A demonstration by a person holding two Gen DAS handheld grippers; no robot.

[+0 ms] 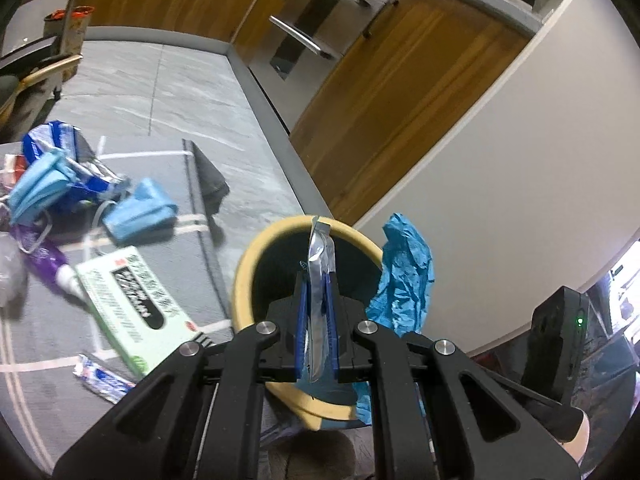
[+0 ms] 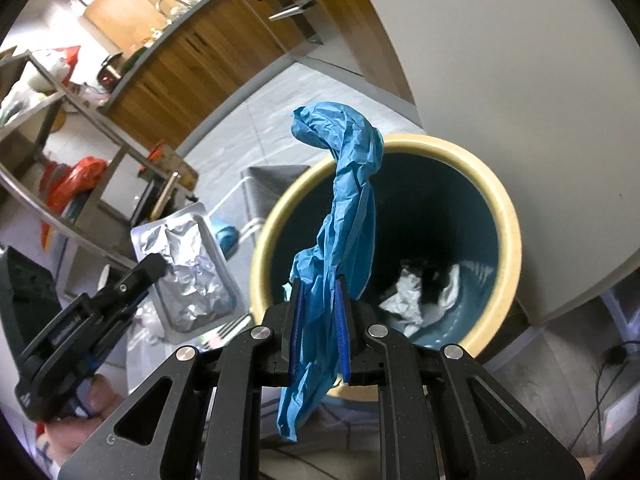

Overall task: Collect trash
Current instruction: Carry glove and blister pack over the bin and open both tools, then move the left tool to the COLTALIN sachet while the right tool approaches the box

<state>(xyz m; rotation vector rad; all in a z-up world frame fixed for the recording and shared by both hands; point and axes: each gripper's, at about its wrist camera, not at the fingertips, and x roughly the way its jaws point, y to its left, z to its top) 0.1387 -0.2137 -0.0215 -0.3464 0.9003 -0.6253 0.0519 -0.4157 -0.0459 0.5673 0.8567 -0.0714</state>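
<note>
My left gripper point(image 1: 317, 280) is shut on a flat silver foil packet point(image 1: 319, 264), held edge-on above the round bin point(image 1: 244, 272) with a cream rim and dark blue inside. My right gripper point(image 2: 319, 284) is shut on a crumpled blue glove point(image 2: 344, 184), held over the bin's near rim point(image 2: 508, 216). The glove also shows in the left wrist view point(image 1: 404, 276), to the right of the bin. The left gripper with the foil packet point(image 2: 188, 264) shows in the right wrist view, left of the bin. White crumpled paper point(image 2: 404, 300) lies at the bin's bottom.
More trash lies on the grey rug point(image 1: 132, 160) to the left: blue face masks point(image 1: 138, 210), a green-white box point(image 1: 132, 304), a purple tube point(image 1: 44, 256), a blue-silver wrapper point(image 1: 60, 140), a small wrapper point(image 1: 102, 376). A white wall point(image 1: 500, 168) and wooden cabinets point(image 1: 400, 80) stand behind the bin.
</note>
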